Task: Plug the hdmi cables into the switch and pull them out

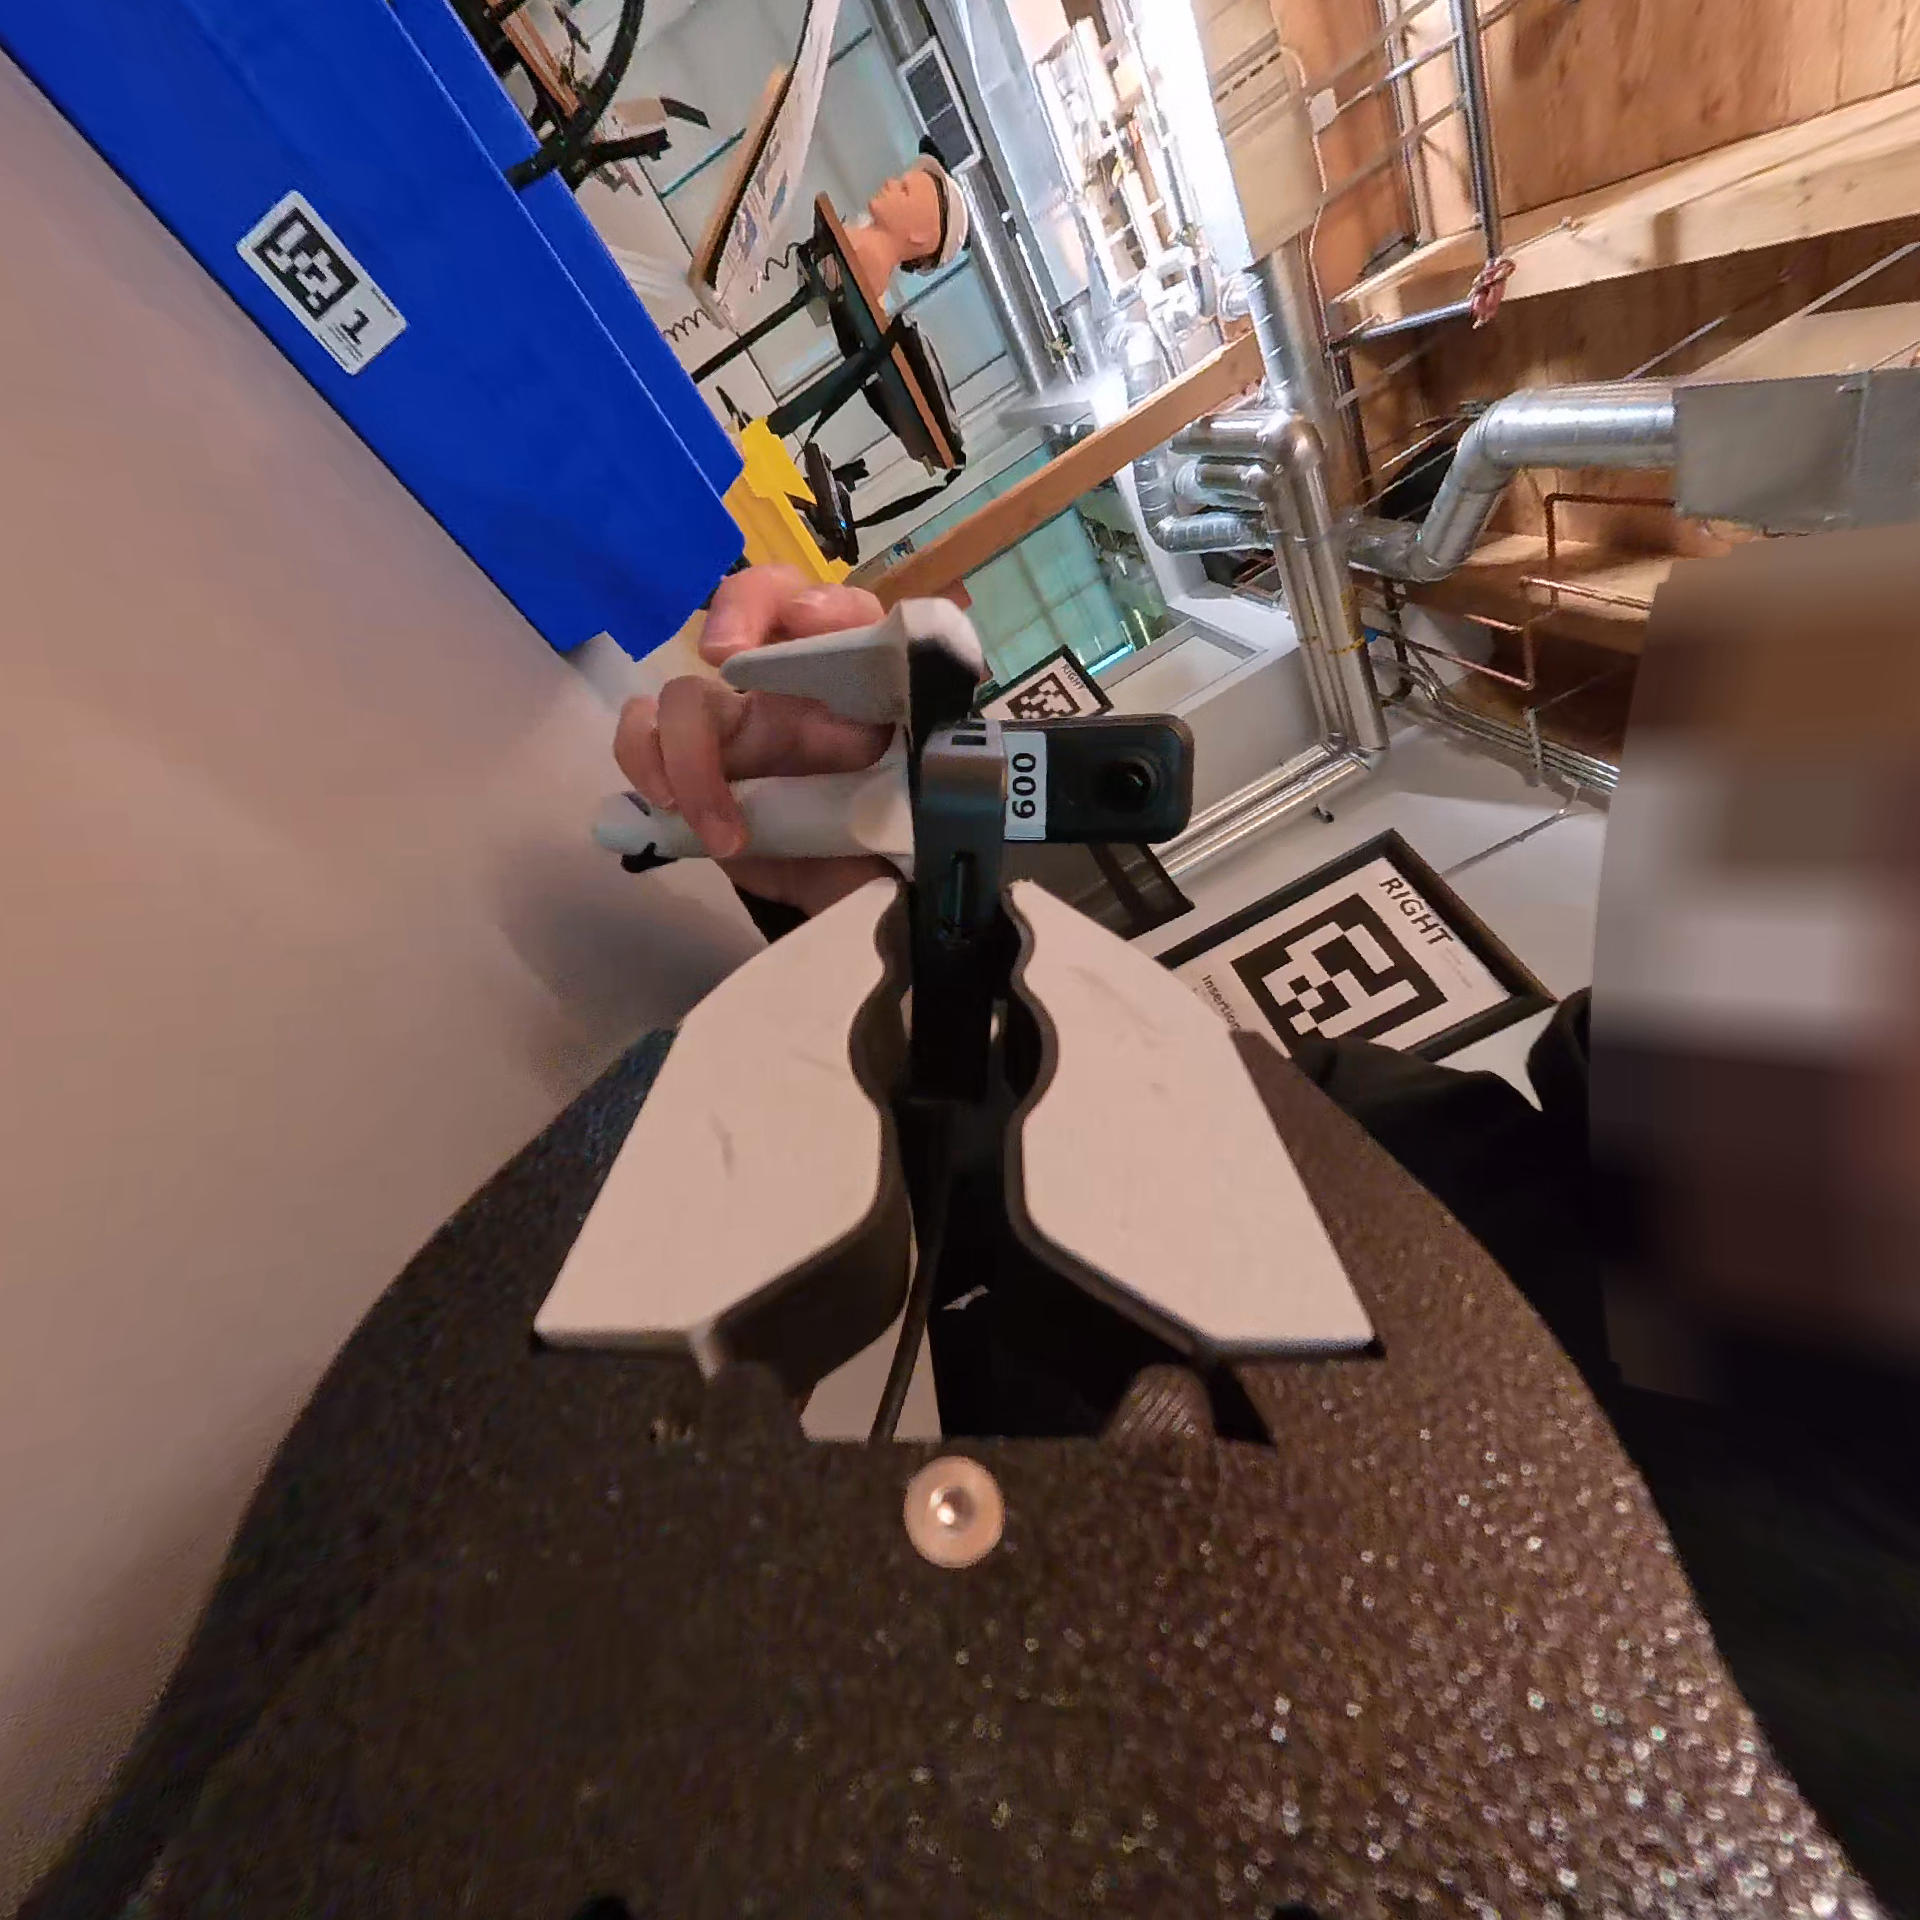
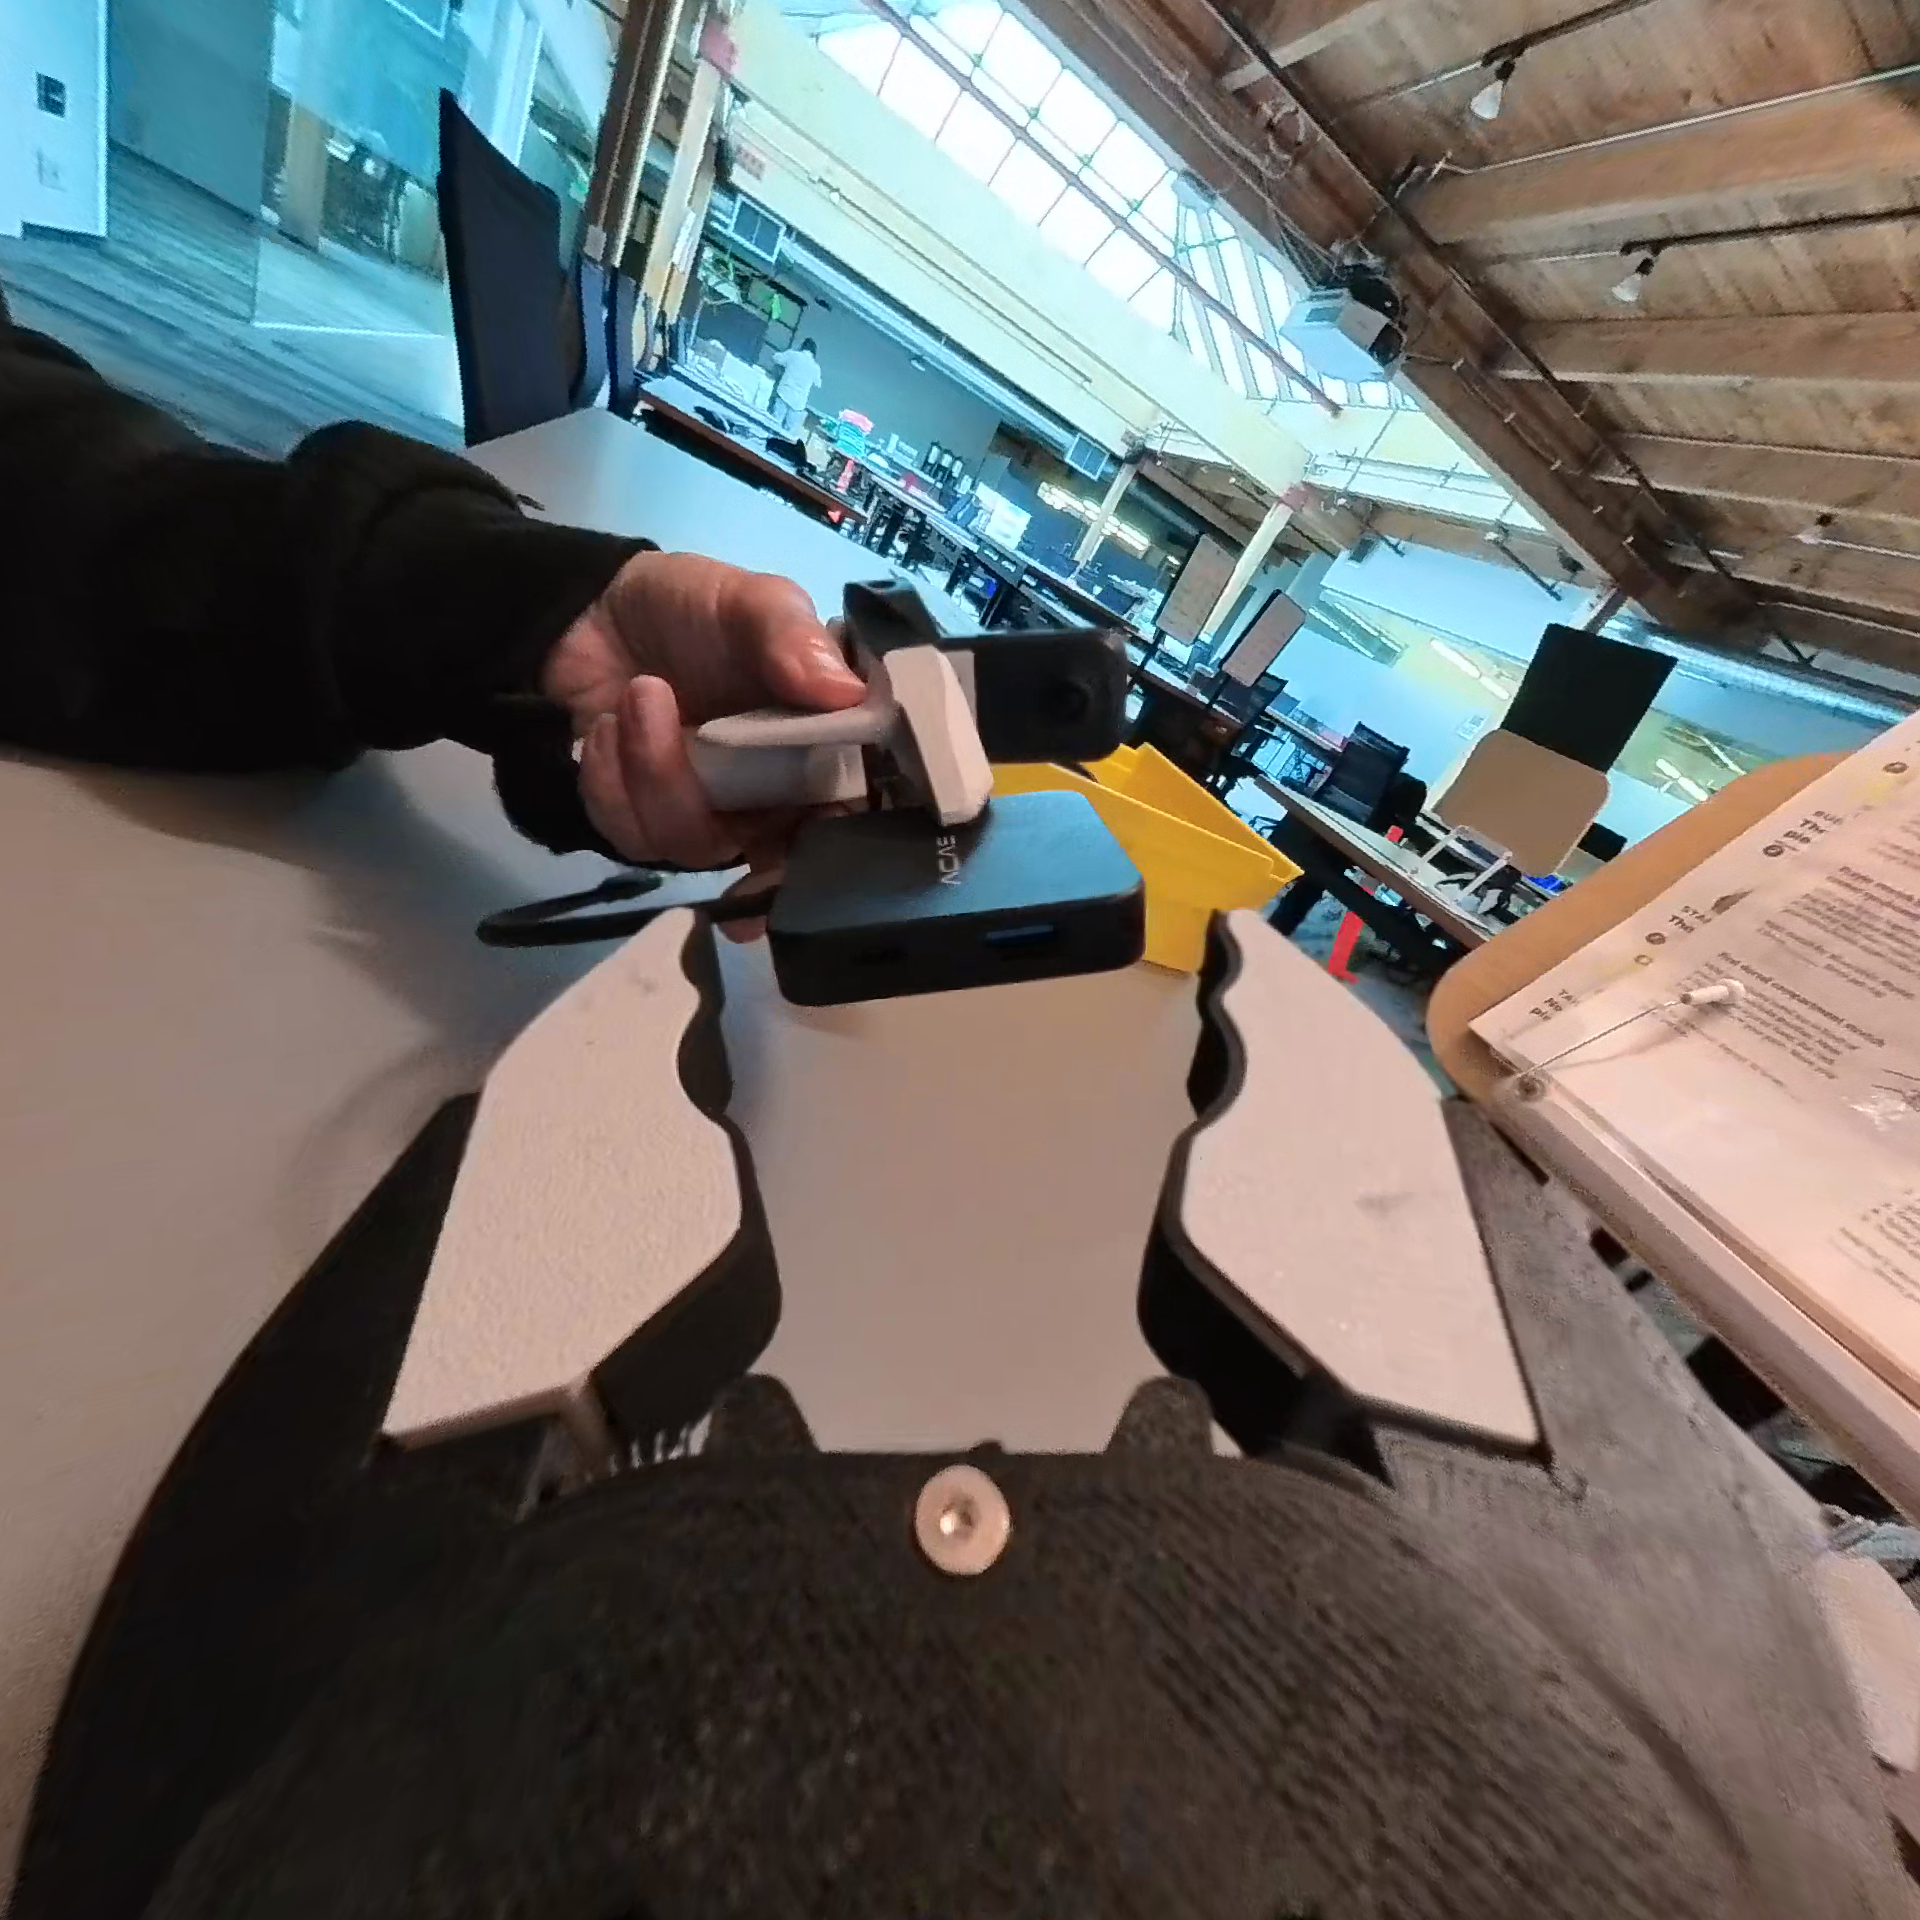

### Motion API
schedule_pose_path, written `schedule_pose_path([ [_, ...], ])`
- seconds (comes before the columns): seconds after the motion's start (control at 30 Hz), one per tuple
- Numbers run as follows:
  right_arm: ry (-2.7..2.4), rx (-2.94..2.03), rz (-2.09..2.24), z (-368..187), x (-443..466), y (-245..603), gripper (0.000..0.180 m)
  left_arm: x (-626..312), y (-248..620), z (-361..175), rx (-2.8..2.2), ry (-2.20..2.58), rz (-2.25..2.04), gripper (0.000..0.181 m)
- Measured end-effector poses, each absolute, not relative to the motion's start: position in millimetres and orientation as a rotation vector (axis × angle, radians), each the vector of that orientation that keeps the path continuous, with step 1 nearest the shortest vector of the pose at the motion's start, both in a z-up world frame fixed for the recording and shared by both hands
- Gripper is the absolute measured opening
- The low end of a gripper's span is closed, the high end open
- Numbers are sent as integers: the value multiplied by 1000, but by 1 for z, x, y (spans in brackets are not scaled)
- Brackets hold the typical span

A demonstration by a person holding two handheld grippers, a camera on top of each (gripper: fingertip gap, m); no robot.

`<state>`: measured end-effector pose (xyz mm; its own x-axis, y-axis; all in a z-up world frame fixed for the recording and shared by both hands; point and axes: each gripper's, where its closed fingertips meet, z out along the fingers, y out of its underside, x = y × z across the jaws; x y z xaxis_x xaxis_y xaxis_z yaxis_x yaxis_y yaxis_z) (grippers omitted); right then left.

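Note:
The black switch [image 2: 956, 894] is a flat box with ports along its near edge. My left gripper [image 1: 956, 914] is shut on it, and it shows edge-on [image 1: 951, 997] between the white fingers. In the right wrist view one left finger [image 2: 940, 748] presses on the switch's top, with a hand behind it. The switch's short black cable [image 2: 561, 920] trails left, and it also hangs down in the left wrist view [image 1: 904, 1340]. My right gripper [image 2: 966, 997] is open wide and empty, its fingertips on either side of the switch's near edge. No HDMI plug shows.
A white table [image 2: 208, 987] lies below. A blue bin [image 1: 416, 312] stands at the left and a yellow bin [image 2: 1174, 842] sits behind the switch. A wooden board with a printed sheet [image 2: 1714, 987] leans at the right. Framed marker cards [image 1: 1340, 977] lie beyond.

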<state>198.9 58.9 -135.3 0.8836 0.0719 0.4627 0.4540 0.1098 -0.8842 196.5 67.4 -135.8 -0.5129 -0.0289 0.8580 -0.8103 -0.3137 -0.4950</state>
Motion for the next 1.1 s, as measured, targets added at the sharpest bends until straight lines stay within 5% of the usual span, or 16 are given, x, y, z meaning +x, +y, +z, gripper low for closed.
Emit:
schedule_pose_path([
  [0.07, -485, -1476, -311, -142, 198, 57, 76, 194, 65, -137, 1077, -1374, 1853, 14],
  [1.1, -530, -1559, -316, -148, 187, 53, 73, 190, 56, -148, 1115, -1420, 1749, 14],
])
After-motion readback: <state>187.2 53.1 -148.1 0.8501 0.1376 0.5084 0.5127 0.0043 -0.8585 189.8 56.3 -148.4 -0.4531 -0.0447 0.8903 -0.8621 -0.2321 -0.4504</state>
